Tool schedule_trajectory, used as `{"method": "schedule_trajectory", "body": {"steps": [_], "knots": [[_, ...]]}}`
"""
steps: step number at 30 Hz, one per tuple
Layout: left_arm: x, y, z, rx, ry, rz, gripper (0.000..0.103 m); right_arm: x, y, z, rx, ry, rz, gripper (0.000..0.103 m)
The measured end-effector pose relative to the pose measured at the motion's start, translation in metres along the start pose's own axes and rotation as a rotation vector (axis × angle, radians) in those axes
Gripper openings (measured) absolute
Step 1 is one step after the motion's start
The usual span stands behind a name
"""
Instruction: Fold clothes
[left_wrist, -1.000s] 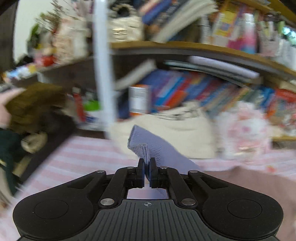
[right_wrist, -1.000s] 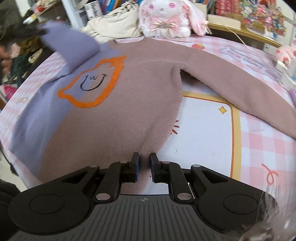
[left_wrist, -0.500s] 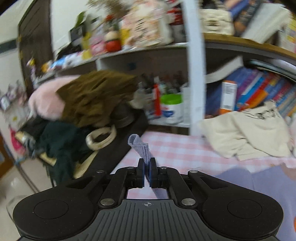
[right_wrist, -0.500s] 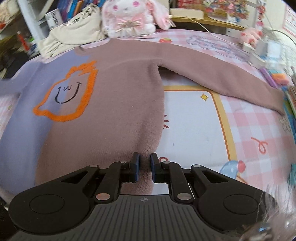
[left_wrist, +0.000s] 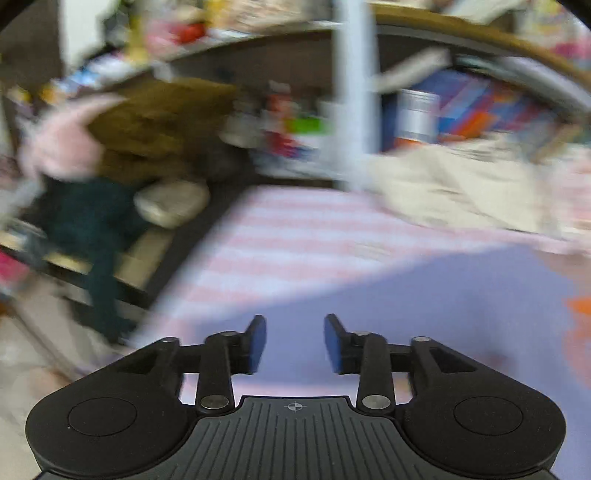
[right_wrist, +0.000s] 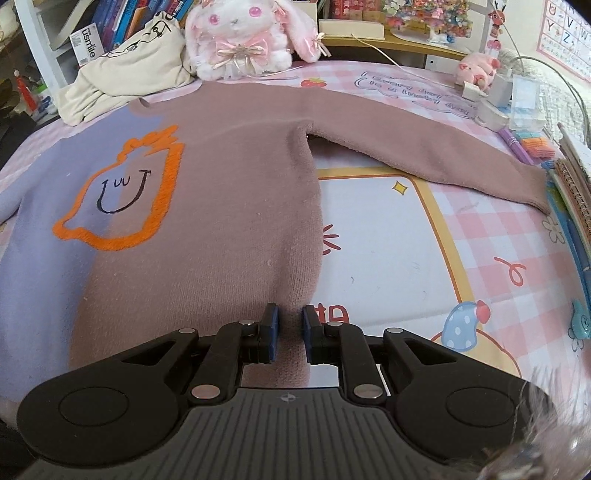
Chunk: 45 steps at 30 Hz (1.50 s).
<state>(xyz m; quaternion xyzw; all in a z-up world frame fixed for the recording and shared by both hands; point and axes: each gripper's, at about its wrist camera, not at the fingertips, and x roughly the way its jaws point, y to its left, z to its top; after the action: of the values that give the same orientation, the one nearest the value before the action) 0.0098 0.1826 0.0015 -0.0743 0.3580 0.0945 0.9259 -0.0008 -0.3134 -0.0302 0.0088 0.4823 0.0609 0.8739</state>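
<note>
Sweater (right_wrist: 229, 206) lay flat on table (right_wrist: 388, 236). Left gripper (left_wrist: 294, 341) opening, nothing between pads, view blurred. Right gripper (right_wrist: 290, 332) almost closed at sweater's near hem, grip perhaps unclear.

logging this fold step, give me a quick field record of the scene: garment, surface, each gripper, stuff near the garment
garment: two-tone sweater, lilac and mauve, orange outline motif, spread flat, sleeve out to the right
surface: pink checked table cover
left gripper: jaws opening, nothing between them, over the lilac part
right gripper: narrow gap, over the mauve hem, grip unclear
near the collar: plush rabbit, cream bag
</note>
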Motion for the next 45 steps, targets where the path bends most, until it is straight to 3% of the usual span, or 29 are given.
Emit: {"method": "schedule_trajectory", "body": {"steps": [2, 4, 9, 13, 14, 15, 17, 18, 23, 28, 34, 40, 44, 45], "knots": [[0.004, -0.023, -0.016, -0.044, 0.070, -0.182, 0.042, 0.000, 0.002, 0.000, -0.008, -0.001, -0.011, 0.015], [0.010, -0.044, -0.026, -0.048, 0.116, -0.276, 0.042, 0.000, 0.003, 0.000, -0.017, 0.000, -0.019, 0.015], [0.029, -0.084, -0.038, 0.086, 0.166, -0.225, 0.042, 0.000, 0.005, 0.000, -0.014, -0.001, -0.029, 0.015], [0.038, -0.087, -0.038, 0.100, 0.172, -0.232, 0.040, 0.001, 0.005, -0.002, 0.019, -0.018, -0.036, 0.015], [0.041, -0.089, -0.038, 0.110, 0.171, -0.238, 0.036, 0.001, 0.006, -0.003, 0.024, -0.025, -0.040, 0.015], [0.043, -0.090, -0.036, 0.121, 0.169, -0.239, 0.022, 0.001, 0.007, -0.003, 0.024, -0.029, -0.044, 0.015], [0.048, -0.092, -0.033, 0.120, 0.178, -0.241, 0.006, 0.003, 0.010, -0.001, 0.015, -0.039, -0.050, 0.015], [0.049, -0.092, -0.032, 0.112, 0.182, -0.242, 0.005, 0.006, 0.011, 0.001, 0.007, -0.043, -0.051, 0.014], [0.058, -0.080, -0.022, 0.089, 0.164, -0.204, 0.004, 0.021, 0.024, 0.019, -0.005, -0.057, -0.050, 0.012], [0.065, -0.070, -0.011, 0.136, 0.169, -0.168, 0.005, 0.022, 0.056, 0.014, -0.118, -0.055, -0.007, 0.012], [0.060, -0.062, -0.014, 0.161, 0.163, -0.161, 0.009, 0.010, 0.050, -0.003, -0.046, -0.044, 0.043, 0.016], [0.042, -0.058, -0.030, 0.119, 0.172, -0.204, 0.032, 0.005, 0.048, -0.008, -0.002, -0.038, 0.044, 0.019], [0.033, -0.062, -0.039, 0.117, 0.165, -0.221, 0.030, 0.004, 0.050, -0.011, 0.000, -0.047, 0.039, 0.017], [0.033, -0.064, -0.040, 0.131, 0.165, -0.213, 0.021, 0.004, 0.051, -0.012, -0.001, -0.050, 0.036, 0.016]]}}
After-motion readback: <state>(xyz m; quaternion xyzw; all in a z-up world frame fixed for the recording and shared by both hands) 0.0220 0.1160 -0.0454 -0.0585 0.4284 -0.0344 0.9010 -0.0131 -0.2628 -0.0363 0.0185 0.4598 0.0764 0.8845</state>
